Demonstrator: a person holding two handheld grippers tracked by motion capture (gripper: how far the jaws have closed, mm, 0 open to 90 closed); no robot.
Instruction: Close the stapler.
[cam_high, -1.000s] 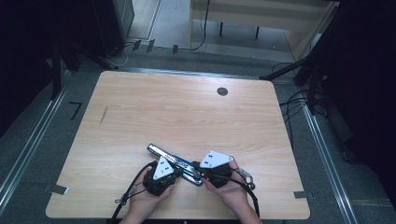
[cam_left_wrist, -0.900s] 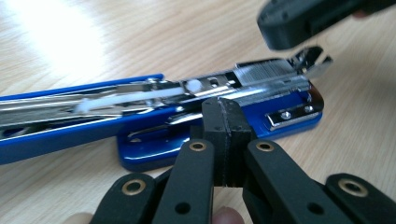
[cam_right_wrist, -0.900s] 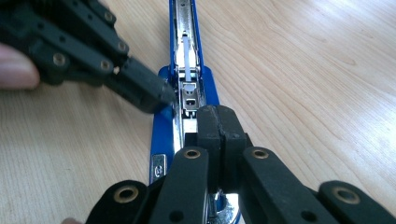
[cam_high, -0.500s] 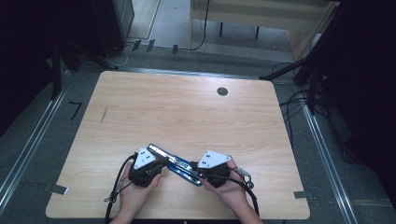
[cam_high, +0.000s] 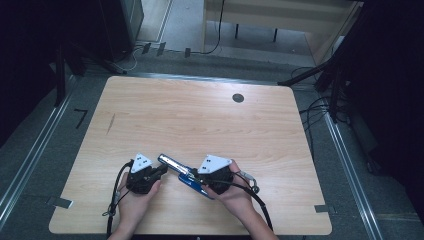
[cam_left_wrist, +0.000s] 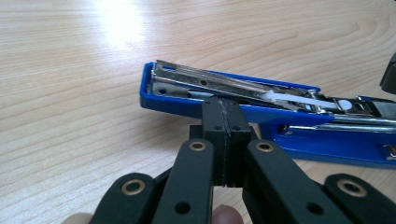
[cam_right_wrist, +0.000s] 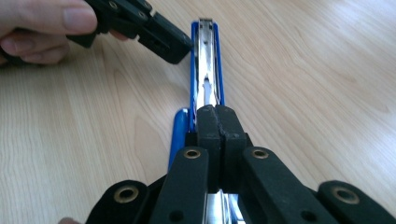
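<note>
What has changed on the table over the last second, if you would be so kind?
The left gripper drew back leftward off the blue stapler, then returned partway; its shut jaws now sit beside the raised metal top near its tip. The right gripper and the stapler on the table kept their places.

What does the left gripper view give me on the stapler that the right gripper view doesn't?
Left gripper view: the stapler seen side-on, its blue arm raised off the blue base, the metal staple channel exposed with a white pusher inside; the left gripper has its jaws pressed together at the arm's side.

Right gripper view: the stapler seen end-on along the channel, the right gripper with jaws together over it, and the person's other hand bringing its gripper to the far end.

Both: blue stapler, open channel, wooden table.
</note>
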